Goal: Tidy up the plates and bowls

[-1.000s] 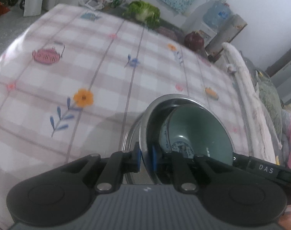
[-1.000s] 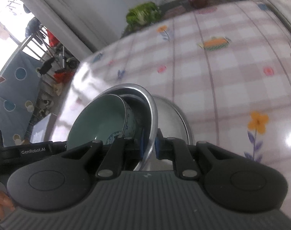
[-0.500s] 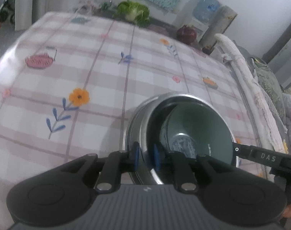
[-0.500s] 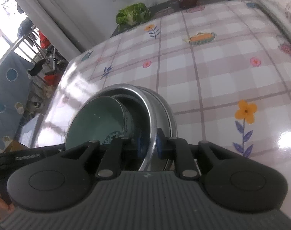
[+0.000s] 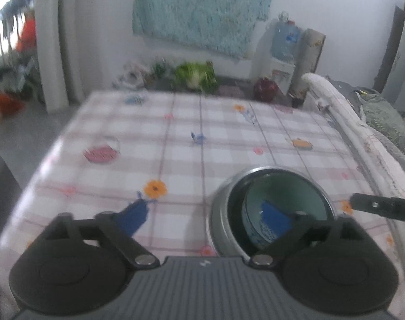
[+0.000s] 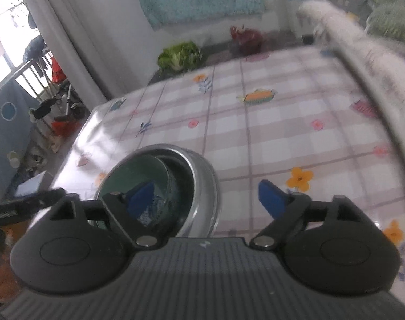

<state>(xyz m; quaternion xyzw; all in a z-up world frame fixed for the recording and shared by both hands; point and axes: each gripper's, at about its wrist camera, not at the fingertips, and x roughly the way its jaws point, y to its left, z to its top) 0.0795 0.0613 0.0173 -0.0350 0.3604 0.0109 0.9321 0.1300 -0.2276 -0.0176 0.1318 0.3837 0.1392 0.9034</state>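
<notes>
A steel bowl (image 5: 218, 226) sits on the checked tablecloth with a green ceramic bowl (image 5: 295, 194) tilted inside it. My left gripper (image 5: 205, 213) hovers above and behind the bowls with its jaws opening wide. Its right pad hangs over the green bowl, its left pad over bare cloth, and neither presses the rim. In the right wrist view the steel bowl (image 6: 205, 186) and green bowl (image 6: 138, 170) lie low and left. My right gripper (image 6: 205, 198) is also opening, astride the steel rim without touching it. One of its black fingers (image 5: 383, 208) shows at the right edge.
The table (image 5: 175, 138) carries a pink checked cloth with flower prints. Beyond its far edge lie a green cabbage (image 5: 195, 76) and a dark red pot (image 5: 265, 90). A padded white rail (image 5: 343, 122) runs along the right side. A curtain (image 6: 69, 34) hangs at the left.
Both grippers were shut on the steel bowl's rim, one on each side. They have let go, spread wide, and drawn back and upward. The bowls now rest on the cloth.
</notes>
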